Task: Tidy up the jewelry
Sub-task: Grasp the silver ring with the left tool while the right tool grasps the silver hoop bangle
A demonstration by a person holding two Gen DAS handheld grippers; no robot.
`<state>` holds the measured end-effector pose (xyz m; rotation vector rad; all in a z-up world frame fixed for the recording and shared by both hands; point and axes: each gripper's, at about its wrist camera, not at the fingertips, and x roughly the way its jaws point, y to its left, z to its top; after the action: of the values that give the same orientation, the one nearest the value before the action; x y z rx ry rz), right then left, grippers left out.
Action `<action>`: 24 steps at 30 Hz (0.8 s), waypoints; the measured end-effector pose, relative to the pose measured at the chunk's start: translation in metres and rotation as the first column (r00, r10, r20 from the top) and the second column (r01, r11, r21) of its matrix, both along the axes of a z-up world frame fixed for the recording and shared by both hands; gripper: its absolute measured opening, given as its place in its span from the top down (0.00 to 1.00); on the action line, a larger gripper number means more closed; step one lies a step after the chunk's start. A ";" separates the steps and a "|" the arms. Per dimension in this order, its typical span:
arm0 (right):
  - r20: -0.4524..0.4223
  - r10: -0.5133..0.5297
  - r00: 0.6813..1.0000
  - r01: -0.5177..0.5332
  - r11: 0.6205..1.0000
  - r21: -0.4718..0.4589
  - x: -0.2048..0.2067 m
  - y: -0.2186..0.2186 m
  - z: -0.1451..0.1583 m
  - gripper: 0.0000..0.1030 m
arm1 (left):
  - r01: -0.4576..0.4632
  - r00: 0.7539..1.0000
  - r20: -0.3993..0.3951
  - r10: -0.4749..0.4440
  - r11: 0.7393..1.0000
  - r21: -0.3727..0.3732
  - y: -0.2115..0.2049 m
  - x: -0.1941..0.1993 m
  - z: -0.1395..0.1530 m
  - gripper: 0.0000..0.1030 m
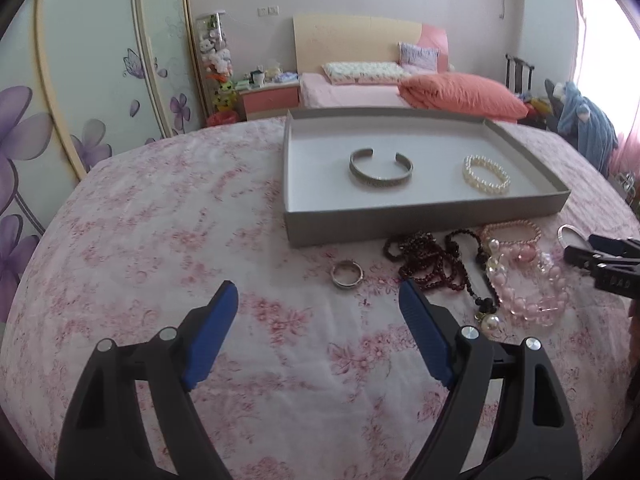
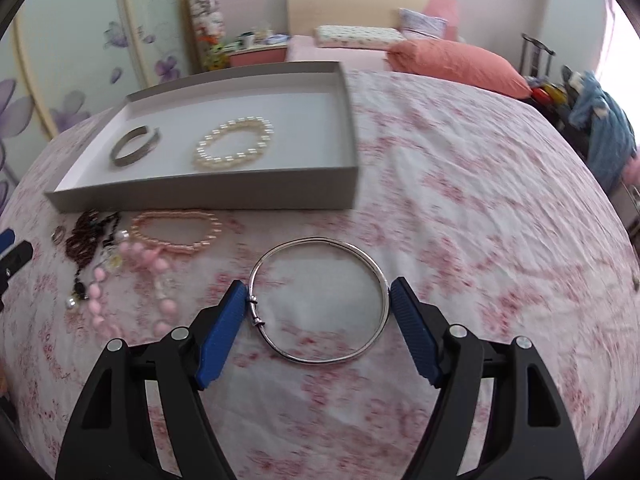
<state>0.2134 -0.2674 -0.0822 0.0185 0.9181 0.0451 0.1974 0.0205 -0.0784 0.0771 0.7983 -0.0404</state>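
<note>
A grey tray (image 1: 424,224) (image 2: 200,194) on the floral cloth holds a silver cuff (image 1: 380,169) (image 2: 134,146) and a white pearl bracelet (image 1: 487,174) (image 2: 234,144). In front of it lie a silver ring (image 1: 347,274), dark red beads (image 1: 432,264) (image 2: 86,236), a peach pearl bracelet (image 2: 176,230) and pink beads (image 1: 532,284) (image 2: 132,280). My left gripper (image 1: 318,300) is open and empty, just short of the ring. My right gripper (image 2: 318,294) has its pads against both sides of a thin silver bangle (image 2: 320,300), gripping it across its width.
The table is round, covered in a pink floral cloth (image 1: 160,240). A bed with an orange pillow (image 1: 460,94) stands behind it. A chair with blue clothes (image 1: 588,128) is at the right. The right gripper's tip (image 1: 600,260) shows at the right edge of the left wrist view.
</note>
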 end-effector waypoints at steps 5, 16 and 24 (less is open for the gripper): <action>0.005 0.002 1.000 -0.002 1.000 -0.002 0.002 0.003 0.000 0.29 | -0.005 0.998 -0.064 0.006 1.000 0.011 -0.009 0.022 -0.011 0.41; 0.003 0.028 1.000 -0.028 1.000 -0.002 0.002 0.011 0.000 0.28 | -0.014 0.995 -0.100 0.012 1.000 -0.020 -0.015 0.039 -0.017 0.68; 0.004 0.035 0.999 -0.035 0.999 -0.001 0.004 0.015 0.000 0.26 | -0.022 0.995 -0.100 0.020 1.000 -0.018 -0.014 0.040 -0.017 0.68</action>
<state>0.2173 -0.2524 -0.0826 0.0013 0.9147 0.0767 0.2371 0.0066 -0.0955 0.0491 0.8986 -0.0323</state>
